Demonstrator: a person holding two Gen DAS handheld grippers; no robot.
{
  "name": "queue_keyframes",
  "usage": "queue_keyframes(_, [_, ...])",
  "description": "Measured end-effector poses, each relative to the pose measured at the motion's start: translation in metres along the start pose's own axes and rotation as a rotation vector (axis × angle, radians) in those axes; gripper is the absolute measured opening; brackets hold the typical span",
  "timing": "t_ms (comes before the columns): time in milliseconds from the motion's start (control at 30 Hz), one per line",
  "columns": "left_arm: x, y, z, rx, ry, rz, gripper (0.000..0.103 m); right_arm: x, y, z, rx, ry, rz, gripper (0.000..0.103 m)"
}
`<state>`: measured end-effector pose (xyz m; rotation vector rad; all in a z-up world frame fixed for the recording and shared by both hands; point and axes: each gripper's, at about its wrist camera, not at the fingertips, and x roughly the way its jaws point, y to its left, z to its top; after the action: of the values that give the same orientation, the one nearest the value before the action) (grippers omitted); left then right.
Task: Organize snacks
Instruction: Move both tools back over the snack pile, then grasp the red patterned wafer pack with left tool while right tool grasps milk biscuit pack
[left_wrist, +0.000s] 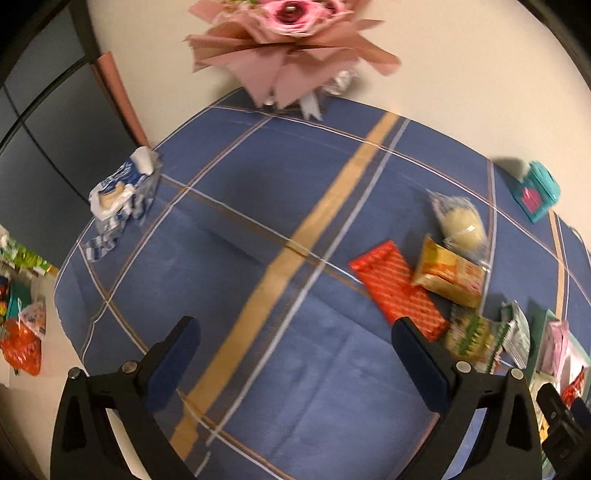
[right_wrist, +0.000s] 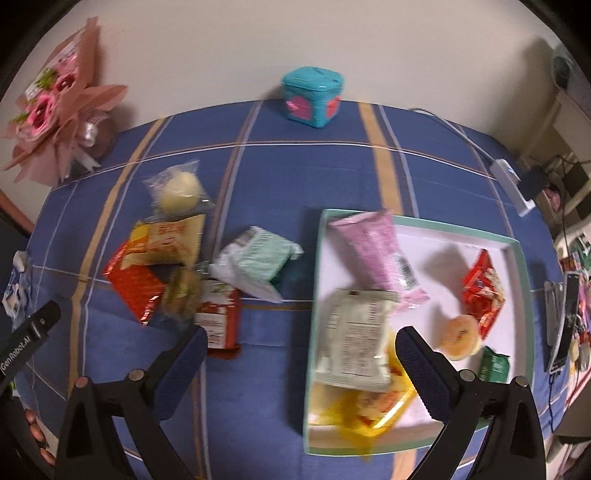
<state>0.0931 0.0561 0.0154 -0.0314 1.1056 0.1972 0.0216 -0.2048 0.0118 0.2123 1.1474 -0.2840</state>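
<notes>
The task is judged partly done. A shallow box (right_wrist: 517, 254) with a pale green rim lies on the desk (right_wrist: 295, 177), which is covered in a blue striped cloth, and six snacks can be counted inside it: a pink packet (right_wrist: 373, 247), a white packet (right_wrist: 354, 343) with printed text, a yellow packet (right_wrist: 373, 402) under that one, a red packet (right_wrist: 482, 288), a small round yellow cake (right_wrist: 461, 334) and a small green packet (right_wrist: 495, 365).

Six snacks are seen loose on the cloth just left of the box: a wrapped pale bun (right_wrist: 181, 192), a yellow-orange packet (right_wrist: 166, 240), a red box (right_wrist: 136, 284), a clear packet with green print (right_wrist: 181, 299), a dark red packet (right_wrist: 218, 317) and a pale green packet (right_wrist: 258, 262). Roughly half is therefore left, as far as can be seen.

The right gripper (right_wrist: 301, 354) is held above the box's left edge, its fingers spread wide with nothing between them. The left gripper (left_wrist: 295, 341) hovers over bare cloth, fingers likewise apart and empty.

One teal container (right_wrist: 314, 98), one pink bouquet (left_wrist: 291, 44) and one blue-and-white wrapper (left_wrist: 122, 195) stand apart from the snacks
</notes>
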Motion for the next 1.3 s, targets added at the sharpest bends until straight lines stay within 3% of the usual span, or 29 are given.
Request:
queue_keyframes(200, [0.010, 0.021, 0.006, -0.036, 0.012, 0.009, 0.103, 0.008, 0.027, 0.000, -0.031, 0.011, 0.020, 0.103])
queue_keyframes(367, [0.020, 0.018, 0.009, -0.024, 0.036, 0.004, 0.103, 0.020, 0.038, 0.000, -0.042, 0.029, 0.020, 0.103])
queue_keyframes(800, [0.069, -0.046, 0.007, 0.078, 0.155, -0.093, 0.103, 0.065, 0.049, -0.002, -0.070, 0.088, -0.002, 0.103])
queue_keyframes(1300, [0.103, -0.088, 0.026, 0.106, 0.155, -0.141, 0.103, 0.097, 0.069, 0.003, -0.118, 0.104, -0.020, 0.103])
